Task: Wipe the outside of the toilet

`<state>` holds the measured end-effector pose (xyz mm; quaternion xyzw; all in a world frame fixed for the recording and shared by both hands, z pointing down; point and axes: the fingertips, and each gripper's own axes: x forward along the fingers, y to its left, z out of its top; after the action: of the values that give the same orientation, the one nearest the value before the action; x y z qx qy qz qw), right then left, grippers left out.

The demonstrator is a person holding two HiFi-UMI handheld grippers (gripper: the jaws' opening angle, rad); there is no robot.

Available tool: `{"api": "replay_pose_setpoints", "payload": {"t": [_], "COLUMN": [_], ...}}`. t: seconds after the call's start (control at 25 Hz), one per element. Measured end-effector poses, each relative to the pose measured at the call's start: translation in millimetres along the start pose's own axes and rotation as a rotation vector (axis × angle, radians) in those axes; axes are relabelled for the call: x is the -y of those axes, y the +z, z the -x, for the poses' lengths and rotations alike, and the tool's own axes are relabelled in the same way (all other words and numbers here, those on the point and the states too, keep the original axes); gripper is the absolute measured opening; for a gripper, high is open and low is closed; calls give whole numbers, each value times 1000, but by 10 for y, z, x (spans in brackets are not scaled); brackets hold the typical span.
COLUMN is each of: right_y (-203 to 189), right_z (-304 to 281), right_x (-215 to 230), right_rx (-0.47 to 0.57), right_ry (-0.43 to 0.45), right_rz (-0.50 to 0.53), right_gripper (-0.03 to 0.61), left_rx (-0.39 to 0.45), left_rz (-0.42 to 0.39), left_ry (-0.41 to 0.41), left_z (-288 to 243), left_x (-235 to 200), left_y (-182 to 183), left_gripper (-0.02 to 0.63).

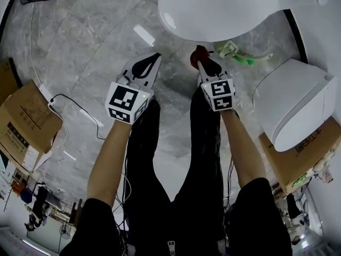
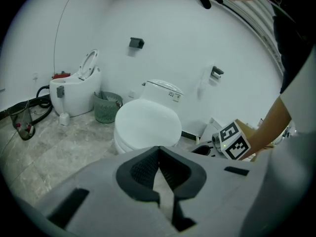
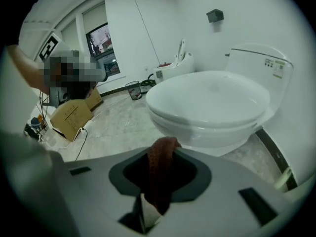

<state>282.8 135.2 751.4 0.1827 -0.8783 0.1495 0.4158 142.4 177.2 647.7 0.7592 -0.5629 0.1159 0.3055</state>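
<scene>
One reddish cloth [image 3: 159,177] fills right gripper's [image 3: 161,151] fingers; left gripper's [image 2: 159,149] fingers meet empty; bin [image 2: 105,110] contents unclear.

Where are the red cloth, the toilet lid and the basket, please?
red cloth [image 3: 159,174]: right gripper view, its middle
toilet lid [image 3: 212,95]: right gripper view, top centre
basket [image 2: 105,110]: left gripper view, side wall

Bright, even indoor light is seen throughout. Glare is thrown on the toilet [image 1: 224,9]. Edges are bent and darkened by wide-angle lenses.

Cardboard box [image 1: 24,121] on grey marble floor [image 1: 90,52], mesh waste basket [image 2: 107,106] by white wall [image 2: 163,43]
</scene>
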Motion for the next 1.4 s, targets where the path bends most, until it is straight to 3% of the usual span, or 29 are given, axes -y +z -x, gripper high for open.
{"api": "replay_pose_setpoints", "payload": {"t": [0.24, 0.4, 0.76, 1.04, 1.4], "right_y": [-162, -202, -207, -160, -197], "right_z": [309, 401, 208, -185, -642], "right_x": [777, 1328, 2625, 3285, 3570], "right_rx": [7, 6, -17, -24, -88], "right_ry": [-32, -59, -126, -157, -175], "right_rz": [-32, -107, -181, -259, -200], "right_gripper": [89, 89, 89, 83, 77], "left_rx": [-11, -21, -30, -18, -14], "left_rz": [-37, -53, -41, -32, 19], "left_ry": [-44, -69, -86, -97, -56], "left_z": [-618, -1026, -1748, -2002, -1956], "left_x": [527, 885, 1473, 1666, 1399], "left_y": [279, 421, 577, 537, 285], "left_gripper": [3, 3, 3, 3, 3]}}
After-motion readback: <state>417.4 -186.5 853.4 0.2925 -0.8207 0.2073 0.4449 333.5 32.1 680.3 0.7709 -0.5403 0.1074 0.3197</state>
